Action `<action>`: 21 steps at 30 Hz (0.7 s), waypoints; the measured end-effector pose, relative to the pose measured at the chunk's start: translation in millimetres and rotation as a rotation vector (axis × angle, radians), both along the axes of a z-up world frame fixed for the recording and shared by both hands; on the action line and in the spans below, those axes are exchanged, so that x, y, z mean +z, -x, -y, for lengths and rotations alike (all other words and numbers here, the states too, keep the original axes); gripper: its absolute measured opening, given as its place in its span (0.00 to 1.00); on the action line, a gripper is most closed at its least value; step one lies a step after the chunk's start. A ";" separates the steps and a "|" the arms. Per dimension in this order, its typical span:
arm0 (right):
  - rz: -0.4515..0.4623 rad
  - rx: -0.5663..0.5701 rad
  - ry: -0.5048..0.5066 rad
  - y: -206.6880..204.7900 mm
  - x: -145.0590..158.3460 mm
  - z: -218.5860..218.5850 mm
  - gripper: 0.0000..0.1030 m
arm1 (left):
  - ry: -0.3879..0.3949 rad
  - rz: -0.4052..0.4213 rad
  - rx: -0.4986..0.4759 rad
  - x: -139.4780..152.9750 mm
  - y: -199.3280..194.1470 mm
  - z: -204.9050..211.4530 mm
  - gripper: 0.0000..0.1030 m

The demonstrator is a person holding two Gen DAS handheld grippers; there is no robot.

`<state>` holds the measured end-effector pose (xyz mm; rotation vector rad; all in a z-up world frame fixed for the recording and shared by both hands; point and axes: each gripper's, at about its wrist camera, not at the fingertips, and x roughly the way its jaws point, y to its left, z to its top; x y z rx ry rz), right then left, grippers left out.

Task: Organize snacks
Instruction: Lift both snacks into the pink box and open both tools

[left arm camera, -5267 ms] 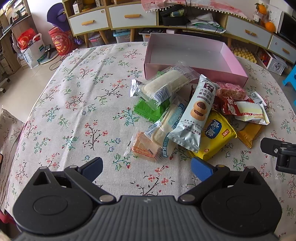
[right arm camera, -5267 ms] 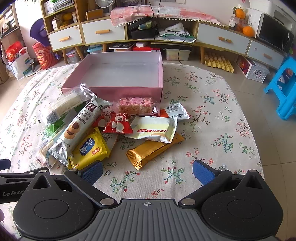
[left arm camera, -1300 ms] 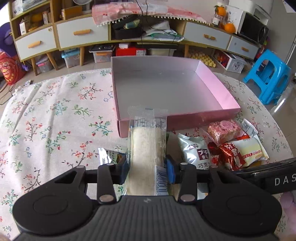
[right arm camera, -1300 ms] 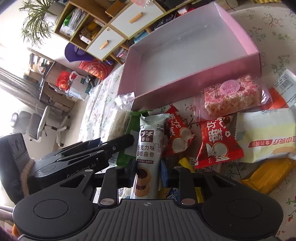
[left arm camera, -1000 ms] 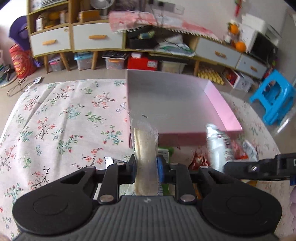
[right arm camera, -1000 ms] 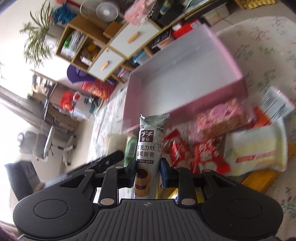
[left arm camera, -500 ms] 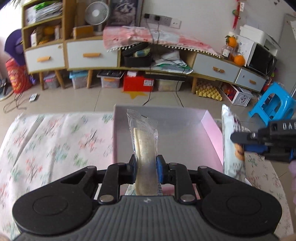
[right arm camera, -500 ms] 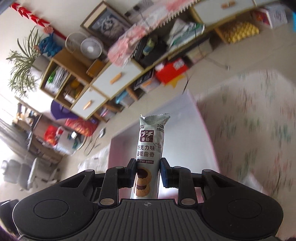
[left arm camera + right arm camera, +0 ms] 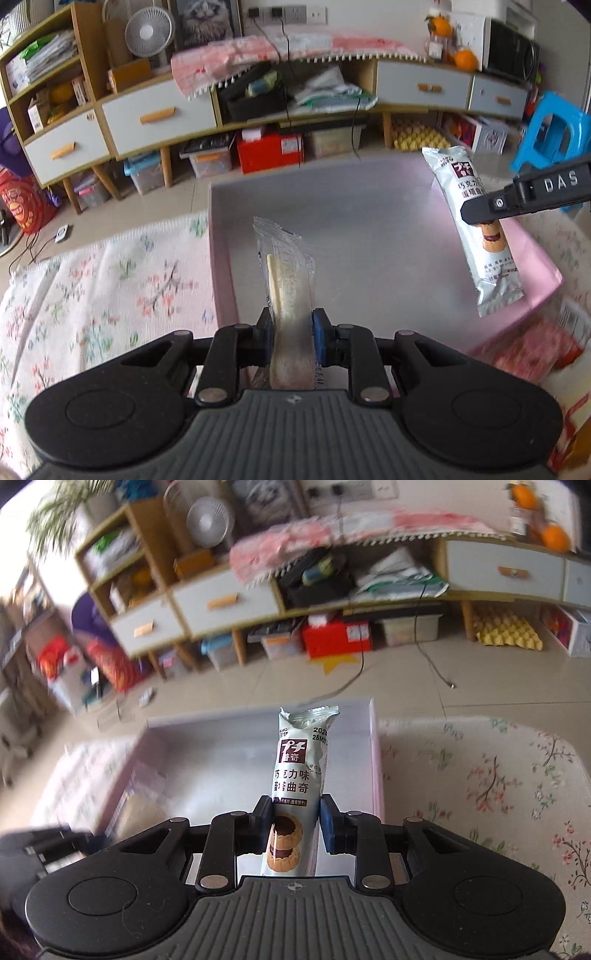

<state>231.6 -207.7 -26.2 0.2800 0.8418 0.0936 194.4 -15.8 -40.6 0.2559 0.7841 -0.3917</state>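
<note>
My left gripper (image 9: 291, 334) is shut on a clear-wrapped pale bread snack (image 9: 288, 280) and holds it over the near left part of the pink box (image 9: 221, 273). My right gripper (image 9: 295, 821) is shut on a silver chocolate cookie pack (image 9: 301, 771), held over the box (image 9: 375, 760). In the left wrist view that pack (image 9: 476, 236) hangs in the right gripper above the box's right side. In the right wrist view the bread snack (image 9: 136, 808) and the left gripper show blurred at the lower left. The box's grey floor is bare.
The box sits on a floral tablecloth (image 9: 110, 280). A pink-wrapped snack (image 9: 532, 350) lies blurred on the table right of the box. Beyond the table are a low cabinet with drawers (image 9: 155, 114) and a blue stool (image 9: 554, 129).
Both grippers have moved forward from the snack pile with their packs and now hold them over the box interior. The grips have not changed.
</note>
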 end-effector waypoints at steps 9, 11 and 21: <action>-0.116 0.040 -0.006 20.2 -7.4 -6.4 0.25 | 0.000 -0.062 0.000 6.4 15.0 -4.8 0.18; -0.132 0.044 -0.025 24.1 -6.8 -4.7 0.25 | 0.001 -0.083 0.003 7.5 16.2 -5.6 0.18; -0.158 0.057 -0.086 39.3 -8.4 0.0 0.28 | 0.021 -0.177 0.025 11.1 17.7 -12.3 0.18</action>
